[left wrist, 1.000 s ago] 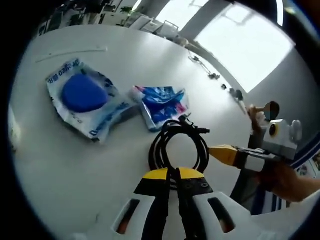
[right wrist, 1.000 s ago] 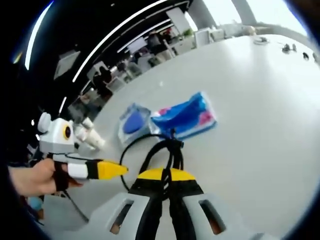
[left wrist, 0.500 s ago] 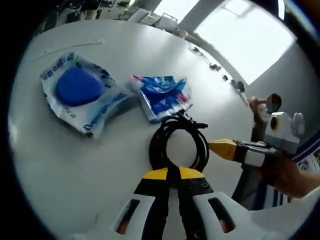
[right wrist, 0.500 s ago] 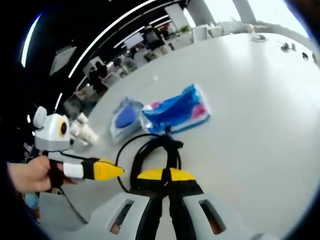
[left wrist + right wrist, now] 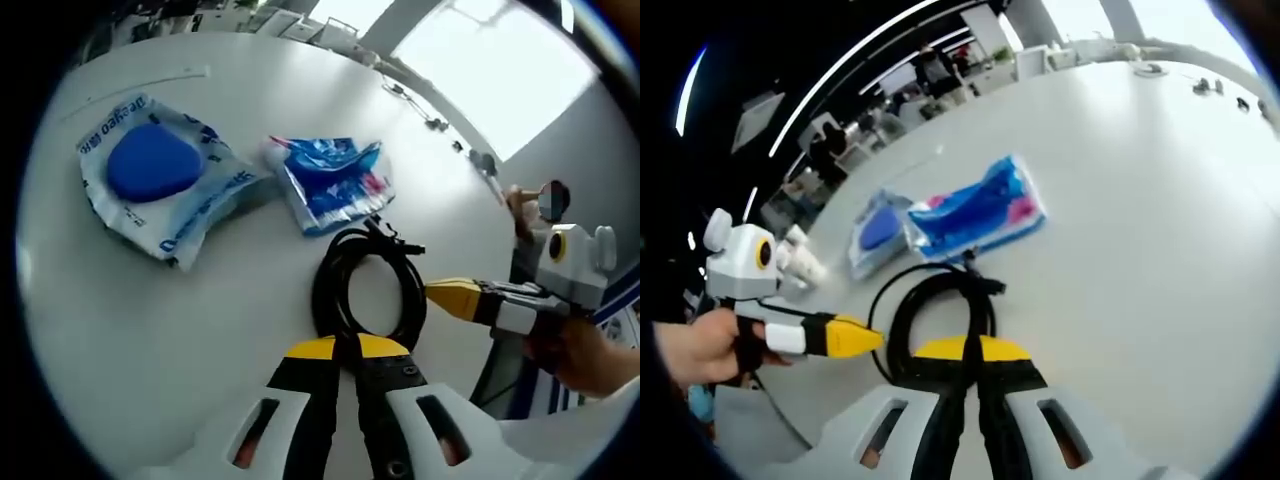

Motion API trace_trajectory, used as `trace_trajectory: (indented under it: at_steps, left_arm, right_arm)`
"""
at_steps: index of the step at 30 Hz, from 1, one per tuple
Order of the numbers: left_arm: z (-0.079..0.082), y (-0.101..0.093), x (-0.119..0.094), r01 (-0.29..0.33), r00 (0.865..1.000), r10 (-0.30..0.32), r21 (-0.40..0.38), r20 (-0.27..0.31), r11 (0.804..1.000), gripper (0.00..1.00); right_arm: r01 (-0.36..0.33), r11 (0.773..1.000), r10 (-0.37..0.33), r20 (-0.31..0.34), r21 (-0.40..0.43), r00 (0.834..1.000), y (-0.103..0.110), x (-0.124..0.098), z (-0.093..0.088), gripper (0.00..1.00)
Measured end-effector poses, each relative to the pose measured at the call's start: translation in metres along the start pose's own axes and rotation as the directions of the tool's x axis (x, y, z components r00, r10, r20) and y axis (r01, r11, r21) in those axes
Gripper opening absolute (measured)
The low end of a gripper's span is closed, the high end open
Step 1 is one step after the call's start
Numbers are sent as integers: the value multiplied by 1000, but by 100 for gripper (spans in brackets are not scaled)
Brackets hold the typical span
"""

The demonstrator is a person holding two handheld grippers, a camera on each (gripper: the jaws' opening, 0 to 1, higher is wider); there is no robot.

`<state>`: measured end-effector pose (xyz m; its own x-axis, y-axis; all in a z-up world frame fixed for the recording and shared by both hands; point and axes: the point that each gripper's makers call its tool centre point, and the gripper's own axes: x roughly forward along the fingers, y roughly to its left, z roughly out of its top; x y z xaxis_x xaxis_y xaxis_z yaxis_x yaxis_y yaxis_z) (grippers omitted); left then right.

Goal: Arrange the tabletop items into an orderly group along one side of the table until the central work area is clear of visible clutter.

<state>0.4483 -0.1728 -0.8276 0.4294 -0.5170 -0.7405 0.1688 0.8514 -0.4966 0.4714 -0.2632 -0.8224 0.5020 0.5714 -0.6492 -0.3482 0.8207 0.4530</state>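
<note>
Compared with a second ago, both views are sitting nearer the cable, and its loop is appearing rounder and lower in each picture; most of that shift is camera motion.

Left gripper view: the left gripper (image 5: pixel 347 348) is showing its jaws closed together, tips at the near edge of the cable (image 5: pixel 366 290); whether a strand is pinched cannot be told. The cable is lying coiled on the table (image 5: pixel 200 300), just near of the blue pack (image 5: pixel 330 182), with its plug end touching that pack's near corner. The pad packet (image 5: pixel 155 180) is lying left of the pack, edges meeting. The right gripper (image 5: pixel 445 297) is entering from the right, yellow tip just beside the coil, held by a hand (image 5: pixel 590 355).

Right gripper view: the right gripper (image 5: pixel 977 352) is also showing jaws closed, tips at the coil's near edge, grasp uncertain. The left gripper is coming in from the left, tip just beside the coil.

Step in hand, as judged: gathering the coil toward the two packets. To do it well, keep both tips low on the table, move the coil as one loop, and stop short of overlapping the pack.

Differences: the left view is showing the packet's print; the right view is showing the far table edge and room beyond.
</note>
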Motion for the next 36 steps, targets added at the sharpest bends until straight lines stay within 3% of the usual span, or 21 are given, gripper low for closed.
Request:
trace_trajectory:
  at_steps: [25, 30, 32, 36]
  left_arm:
    - [-2, 4, 5, -27, 1000, 27, 3, 6, 1000, 1]
    - [-1, 2, 5, -29, 1000, 29, 38, 13, 999, 3]
    - [1, -1, 3, -22, 999, 21, 47, 24, 999, 6]
    - [1, -4, 2, -32, 999, 30, 57, 28, 998, 21]
  right_arm:
    - [15, 1000, -16, -19, -18, 1000, -6, 2, -5, 0]
    - [15, 999, -16, -28, -36, 999, -5, 3, -5, 0]
    - [9, 998, -11, -25, -57, 1000, -4, 3, -3, 0]
    - [10, 997, -12, -30, -80, 999, -3, 1, -3, 1]
